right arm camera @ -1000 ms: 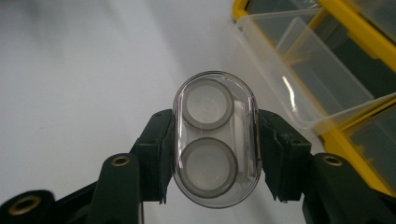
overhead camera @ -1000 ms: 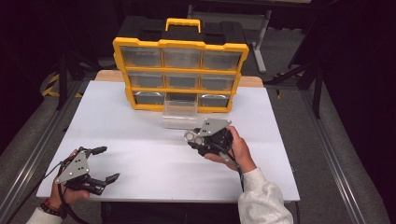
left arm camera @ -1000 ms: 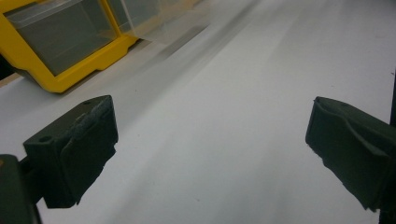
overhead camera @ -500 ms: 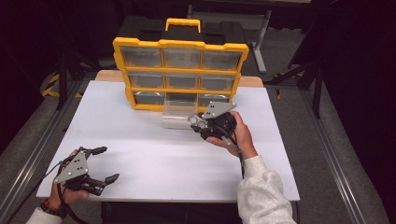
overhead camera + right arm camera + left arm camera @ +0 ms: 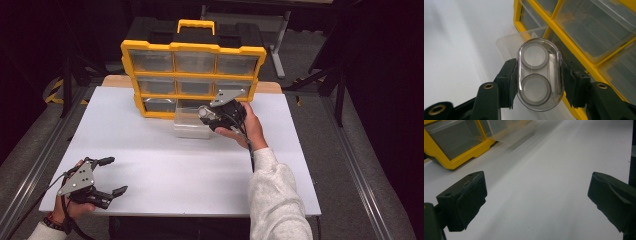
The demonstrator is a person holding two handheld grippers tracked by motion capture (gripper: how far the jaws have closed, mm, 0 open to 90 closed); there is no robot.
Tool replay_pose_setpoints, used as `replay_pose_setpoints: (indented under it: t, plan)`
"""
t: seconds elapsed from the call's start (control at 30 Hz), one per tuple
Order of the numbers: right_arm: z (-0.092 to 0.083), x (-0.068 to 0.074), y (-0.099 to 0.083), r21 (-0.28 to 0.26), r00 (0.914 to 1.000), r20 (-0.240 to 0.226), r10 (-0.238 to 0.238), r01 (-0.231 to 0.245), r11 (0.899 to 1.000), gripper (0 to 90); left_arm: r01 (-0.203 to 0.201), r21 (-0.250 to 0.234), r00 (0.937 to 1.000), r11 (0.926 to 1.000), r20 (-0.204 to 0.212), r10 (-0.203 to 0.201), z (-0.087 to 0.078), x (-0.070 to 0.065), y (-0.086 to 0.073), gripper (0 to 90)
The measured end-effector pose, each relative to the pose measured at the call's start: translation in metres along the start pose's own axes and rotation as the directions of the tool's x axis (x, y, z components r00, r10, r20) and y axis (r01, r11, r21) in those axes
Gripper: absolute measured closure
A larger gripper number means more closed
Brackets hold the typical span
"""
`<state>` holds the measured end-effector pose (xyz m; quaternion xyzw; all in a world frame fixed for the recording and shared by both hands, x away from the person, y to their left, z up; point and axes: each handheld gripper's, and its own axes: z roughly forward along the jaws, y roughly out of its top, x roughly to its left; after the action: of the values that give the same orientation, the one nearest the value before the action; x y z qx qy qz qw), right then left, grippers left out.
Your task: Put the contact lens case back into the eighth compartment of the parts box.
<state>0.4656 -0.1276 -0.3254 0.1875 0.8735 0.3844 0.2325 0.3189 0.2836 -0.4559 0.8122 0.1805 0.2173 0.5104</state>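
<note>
Clear plastic case [image 5: 539, 75], oval and holding two round grey-rimmed pieces one above the other, sat clamped between the pads of the right gripper [image 5: 539, 82], which pressed on its two long sides. That sideways hold left its rounded end free, probably so it could go end-first into a bin.

Nearest the person, at the left of the white table [image 5: 165, 170], the left gripper [image 5: 107, 176] rested low in its hand with the jaws spread wide and nothing between them; in the left gripper view just bare tabletop lay between the two black pads [image 5: 465, 200]. It seemed parked out of the way while the other hand worked.

Farther off, right of centre, the right gripper [image 5: 204, 116] hung in the high view just above the right end of a clear drawer [image 5: 190, 125] standing pulled out on the table, touching the front of the yellow organizer [image 5: 192, 48]. In the right gripper view the case hovered over that drawer's near corner, not yet inside. The drawer was likely drawn out to receive the case, so the step in hand looked like carrying it over for a drop.

At the far edge the organizer stood upright, its other clear drawers shut and its handle [image 5: 196, 24] up.
</note>
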Motion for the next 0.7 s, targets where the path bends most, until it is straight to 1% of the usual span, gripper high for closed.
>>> replay_pose_setpoints:
  t: [0.07,0.1,0.17,0.23,0.33,0.4,0.43,0.47,0.53,0.7]
  plan:
    - [0.002,0.000,0.002,0.003,1.0000,-0.004,0.001,-0.001,1.000,49.6,0.003,-0.002,1.0000,1.0000,0.001,-0.003,0.000,0.000,0.000,3.3]
    - [0.004,-0.001,0.003,0.011,1.0000,0.002,-0.008,0.008,1.000,49.6,0.004,-0.003,1.0000,1.0000,-0.002,-0.004,-0.001,0.000,0.000,3.3]
    - [0.010,-0.001,0.004,0.024,1.0000,-0.002,-0.003,0.003,1.000,49.5,0.006,-0.009,1.0000,0.9999,-0.004,-0.006,-0.002,0.000,0.000,3.3]
    - [0.016,-0.001,0.007,0.044,1.0000,-0.002,-0.010,0.010,0.999,49.6,0.006,-0.010,1.0000,0.9999,-0.006,-0.006,-0.002,0.000,0.000,3.4]
    - [0.020,-0.001,0.009,0.045,0.9999,-0.006,-0.008,0.009,0.999,49.6,0.004,-0.009,1.0000,1.0000,-0.002,-0.004,-0.003,-0.001,0.000,3.4]
    - [0.027,-0.001,0.009,0.055,0.9999,-0.015,-0.003,0.004,0.998,49.5,0.007,-0.012,1.0000,0.9999,0.003,-0.007,-0.003,0.000,0.000,3.6]
    - [0.027,-0.001,0.009,0.055,0.9999,-0.015,-0.003,0.004,0.998,49.5,0.005,-0.011,1.0000,0.9999,0.004,-0.005,-0.003,0.000,0.000,3.6]
    - [0.031,-0.002,0.009,0.064,0.9999,-0.015,0.001,0.000,0.998,49.5,0.005,-0.010,1.0000,0.9999,0.006,-0.005,-0.003,0.000,0.000,3.6]
    - [0.035,-0.004,0.008,0.073,0.9999,-0.012,0.003,-0.002,0.997,49.6,0.005,-0.014,0.9999,0.9999,0.009,-0.005,-0.003,0.000,0.000,3.6]
    - [0.041,-0.005,0.007,0.081,0.9998,-0.016,0.014,-0.013,0.997,49.6,0.010,-0.017,0.9999,0.9998,0.009,-0.010,-0.004,0.000,-0.001,3.6]
